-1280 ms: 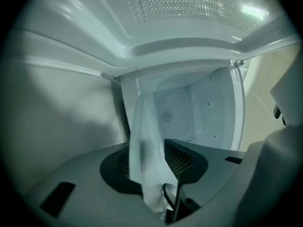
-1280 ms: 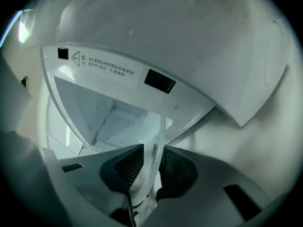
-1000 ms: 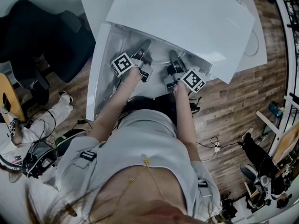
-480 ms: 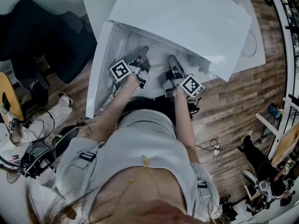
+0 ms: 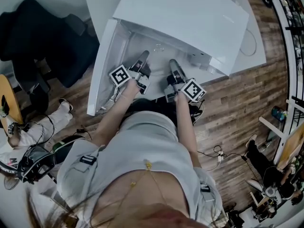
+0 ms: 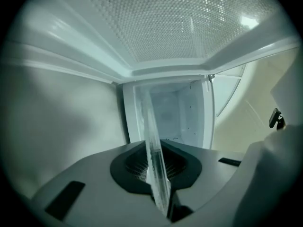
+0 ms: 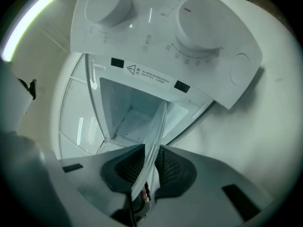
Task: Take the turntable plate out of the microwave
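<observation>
Your left tongs and right tongs have drawn back toward you since the earlier frame, carrying the turntable plate out to the microwave's front edge. Each pinches the plate's near rim, side by side, neither nearer, so the glass stretches ahead toward the cavity; a straight, even pull should clear it.

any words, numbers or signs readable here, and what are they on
No word or number is legible.
Sticker on the microwave panel: a warning triangle, print beside it too small.
Marks round the right-hand knob: blurred.
Marker cubes: black square patterns, no words.
</observation>
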Demonstrator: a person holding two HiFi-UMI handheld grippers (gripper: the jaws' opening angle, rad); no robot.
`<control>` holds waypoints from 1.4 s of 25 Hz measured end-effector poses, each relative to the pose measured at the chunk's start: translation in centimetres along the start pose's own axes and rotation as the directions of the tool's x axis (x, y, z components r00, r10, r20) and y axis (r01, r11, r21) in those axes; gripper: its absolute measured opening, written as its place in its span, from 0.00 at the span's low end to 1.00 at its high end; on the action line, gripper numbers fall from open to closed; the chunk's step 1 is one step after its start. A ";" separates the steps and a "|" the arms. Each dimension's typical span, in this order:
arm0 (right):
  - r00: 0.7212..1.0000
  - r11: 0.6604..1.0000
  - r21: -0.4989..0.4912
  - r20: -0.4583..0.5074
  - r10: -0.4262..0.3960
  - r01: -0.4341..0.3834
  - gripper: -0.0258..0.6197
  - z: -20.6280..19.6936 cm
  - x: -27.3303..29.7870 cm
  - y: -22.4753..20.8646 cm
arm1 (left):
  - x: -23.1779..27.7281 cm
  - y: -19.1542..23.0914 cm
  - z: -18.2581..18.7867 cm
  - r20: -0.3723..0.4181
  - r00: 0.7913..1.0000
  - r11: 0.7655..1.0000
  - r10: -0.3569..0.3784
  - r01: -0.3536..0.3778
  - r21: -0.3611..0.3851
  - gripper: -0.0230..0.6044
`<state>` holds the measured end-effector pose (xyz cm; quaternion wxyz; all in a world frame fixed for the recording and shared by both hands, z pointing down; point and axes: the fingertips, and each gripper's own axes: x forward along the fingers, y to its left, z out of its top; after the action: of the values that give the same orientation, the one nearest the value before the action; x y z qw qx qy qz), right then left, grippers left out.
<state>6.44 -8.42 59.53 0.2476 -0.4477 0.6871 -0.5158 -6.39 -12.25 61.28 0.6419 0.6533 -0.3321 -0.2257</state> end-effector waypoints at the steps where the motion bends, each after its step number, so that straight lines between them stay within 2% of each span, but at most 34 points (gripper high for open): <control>1: 1.000 1.000 0.004 0.001 -0.009 0.009 0.15 -0.2 -0.3 -0.1 | -0.2 -0.2 -0.1 -0.001 1.000 1.000 -0.005 0.005 0.002 0.12; 9: 0.999 0.999 -0.035 0.018 0.031 -0.030 0.15 -0.6 -1.8 1.9 | -1.8 -1.3 -1.2 -0.014 1.000 1.000 -0.021 0.021 0.009 0.12; 13: 1.000 1.000 -0.017 0.021 0.005 -0.005 0.15 -1.0 -2.9 1.9 | -2.3 -2.0 -1.6 -0.025 0.999 0.999 -0.037 0.038 0.033 0.12; 17: 0.999 1.000 -0.019 0.022 0.025 -0.025 0.15 -1.1 -3.7 2.4 | -3.0 -2.5 -2.4 -0.027 0.999 0.999 -0.042 0.043 0.033 0.12; 31: 0.994 0.993 -0.043 -0.026 0.110 -0.111 0.15 -0.9 -6.2 6.5 | -5.9 -5.9 -4.3 0.025 0.999 0.997 -0.049 0.047 0.054 0.12; 35: 0.997 0.997 -0.015 -0.036 0.070 -0.070 0.16 -1.7 -8.2 6.5 | -7.4 -7.0 -5.4 0.039 0.998 0.997 -0.057 0.055 0.050 0.12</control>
<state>6.63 -0.04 53.09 0.2496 -0.4162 0.7108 -0.5092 -6.52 -3.48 53.82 0.6121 0.6733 -0.3320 -0.2487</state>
